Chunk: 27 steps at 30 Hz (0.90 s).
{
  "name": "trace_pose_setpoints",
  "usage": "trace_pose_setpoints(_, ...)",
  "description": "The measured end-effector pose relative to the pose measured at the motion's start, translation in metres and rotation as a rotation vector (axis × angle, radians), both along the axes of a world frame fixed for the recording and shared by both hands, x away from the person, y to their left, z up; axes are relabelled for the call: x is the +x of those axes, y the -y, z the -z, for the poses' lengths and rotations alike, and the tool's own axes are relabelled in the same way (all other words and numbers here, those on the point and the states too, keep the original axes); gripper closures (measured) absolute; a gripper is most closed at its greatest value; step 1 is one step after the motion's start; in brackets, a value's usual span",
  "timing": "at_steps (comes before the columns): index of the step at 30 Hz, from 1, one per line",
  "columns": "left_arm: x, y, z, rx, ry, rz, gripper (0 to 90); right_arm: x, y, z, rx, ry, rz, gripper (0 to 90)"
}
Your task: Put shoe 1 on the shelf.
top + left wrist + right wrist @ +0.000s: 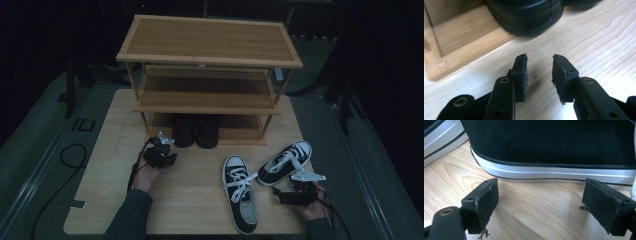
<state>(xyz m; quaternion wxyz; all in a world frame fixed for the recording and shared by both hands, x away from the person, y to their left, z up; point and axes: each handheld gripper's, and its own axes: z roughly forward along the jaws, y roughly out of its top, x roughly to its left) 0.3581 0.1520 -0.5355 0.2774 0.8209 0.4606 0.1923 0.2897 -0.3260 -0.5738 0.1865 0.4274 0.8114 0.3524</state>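
Observation:
Two black shoes (196,130) stand side by side on the bottom shelf of a bamboo shoe rack (210,60). Just left of and in front of them my left gripper (165,150) hovers over the table, open, nothing between its pads; in the left gripper view a black shoe (524,15) lies just beyond my left gripper (539,75). Two black-and-white sneakers lie on the table: one (240,192) points toward me, the other (285,162) angles right. My right gripper (282,192) rests low beside the angled sneaker's sole (554,170), its pads (486,200) wide apart and empty.
The rack's middle and top shelves carry nothing. The light wood table (190,200) sits on a grey floor, with a black cable (70,155) looped at the left. Dark stands rise behind the rack on both sides.

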Motion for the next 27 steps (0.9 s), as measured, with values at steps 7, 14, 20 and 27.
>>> trace_pose_setpoints(7,-0.006,-0.009,0.006,-0.037,0.009,-0.018,61.4,0.0,0.0,0.0,0.0,0.0,0.0,13.5)
trace_pose_setpoints(14,-0.014,-0.015,0.01,-0.04,0.007,-0.016,60.1,0.0,0.0,0.0,-0.001,0.0,-0.001,13.6)
trace_pose_setpoints(20,-0.015,-0.021,0.013,-0.039,-0.004,-0.03,59.7,0.0,0.0,0.0,-0.002,0.0,-0.001,13.6)
trace_pose_setpoints(27,-0.016,-0.026,0.016,-0.045,-0.017,-0.043,59.7,0.0,0.0,0.0,-0.001,0.0,0.0,13.6)
